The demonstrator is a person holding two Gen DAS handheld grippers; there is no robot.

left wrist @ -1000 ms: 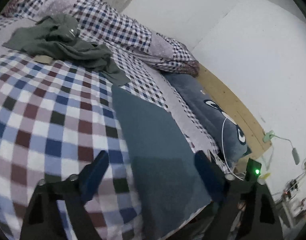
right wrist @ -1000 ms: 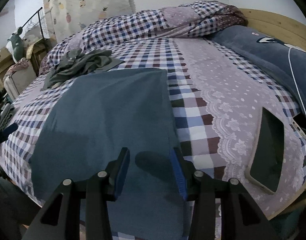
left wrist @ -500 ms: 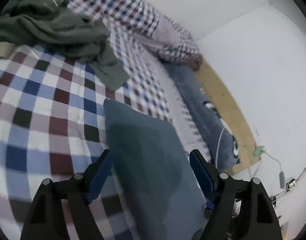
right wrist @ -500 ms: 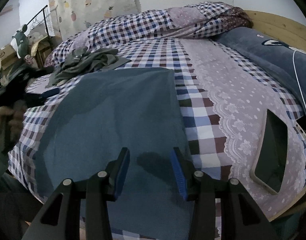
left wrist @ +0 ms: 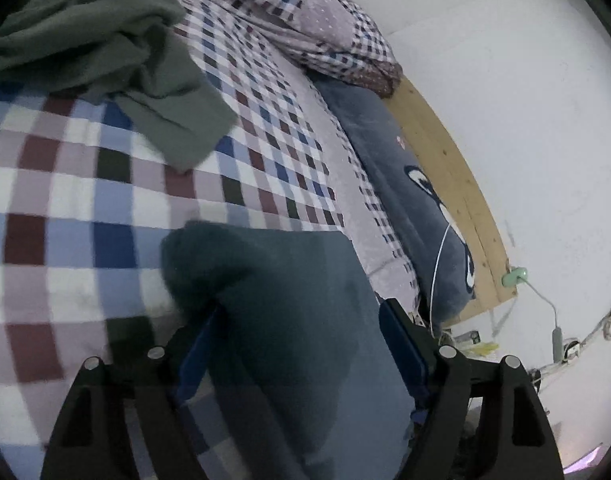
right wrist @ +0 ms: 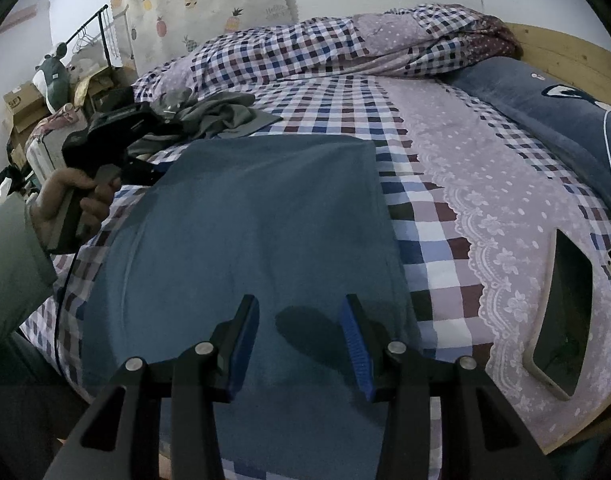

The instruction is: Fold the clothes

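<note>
My left gripper (left wrist: 301, 320) is spread wide at the far left corner of the blue cloth (right wrist: 257, 232), which lies flat on the checked bed (right wrist: 425, 240); that corner bunches up against my left finger. My right gripper (right wrist: 301, 332) hovers over the cloth's near edge, also spread and holding nothing. A crumpled green garment (left wrist: 117, 48) sits further up the bed, apart from the cloth. A phone (right wrist: 565, 312) lies near the bed's right edge.

A home bedroom: checked bedspread (right wrist: 405, 216), wooden headboard (right wrist: 565, 60), pineapple curtain (right wrist: 197, 4)
</note>
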